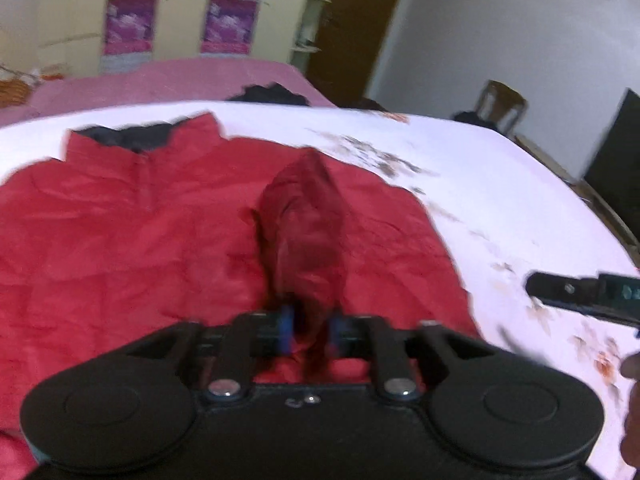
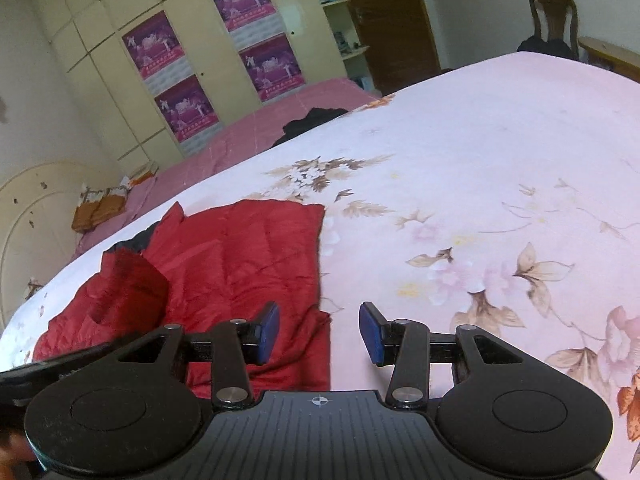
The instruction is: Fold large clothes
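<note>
A red quilted jacket (image 1: 120, 232) with a dark lining at its collar lies spread on the floral bedsheet (image 1: 480, 184). My left gripper (image 1: 310, 330) is shut on a raised fold of the red jacket, a sleeve-like piece that stands up ahead of the fingers. In the right wrist view the jacket (image 2: 240, 256) lies at the left, and the lifted piece shows at its left side. My right gripper (image 2: 319, 334) is open and empty above the jacket's right edge and the sheet. It also shows in the left wrist view (image 1: 580, 290) at the right.
A second bed with a pink cover (image 2: 280, 128) stands beyond, with a dark garment (image 2: 312, 120) at its near edge. A wardrobe with purple posters (image 2: 180, 64), a brown door (image 2: 392, 20) and a wooden chair (image 2: 554, 20) are at the back.
</note>
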